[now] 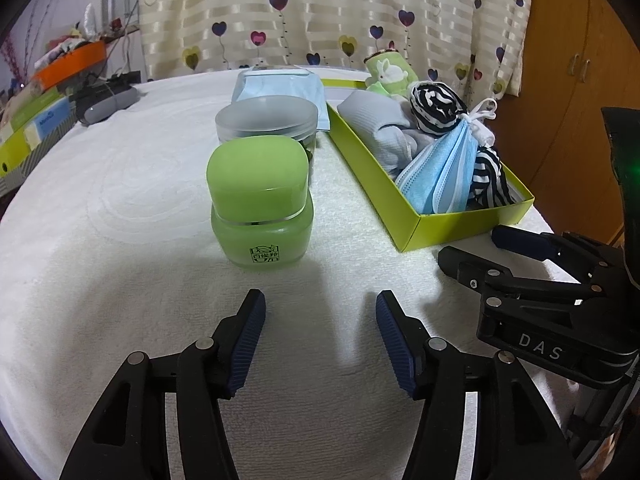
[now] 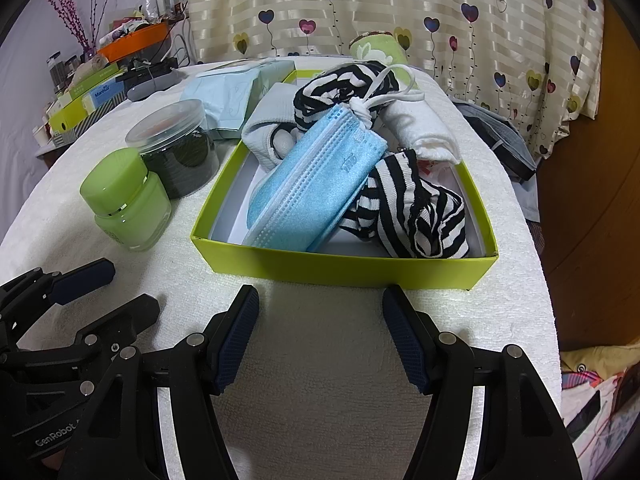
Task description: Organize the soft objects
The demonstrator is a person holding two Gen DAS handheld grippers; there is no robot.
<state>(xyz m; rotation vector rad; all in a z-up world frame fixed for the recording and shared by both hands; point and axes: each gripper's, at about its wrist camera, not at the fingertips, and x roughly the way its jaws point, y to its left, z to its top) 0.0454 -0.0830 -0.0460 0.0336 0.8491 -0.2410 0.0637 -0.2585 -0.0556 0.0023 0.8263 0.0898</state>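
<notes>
On the towel-covered desk [image 2: 320,360], the green cream jar [image 2: 126,200] and clear lidded jar [image 2: 176,148] stand left, outside the lime box [image 2: 340,268], likely because they are hard. The blue face mask [image 2: 316,184], striped cloth [image 2: 412,212] and white socks [image 2: 424,128] lie inside it. The left tool [image 1: 320,336] and right tool [image 2: 320,332] are both released, empty, near the box.

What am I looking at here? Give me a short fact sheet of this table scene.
surface: white towel covering the table
box: lime green box, open
in box: blue face mask, striped cloth, white cloth
beside box: green jar, clear-lidded jar
left gripper: open, empty
right gripper: open, empty
</notes>
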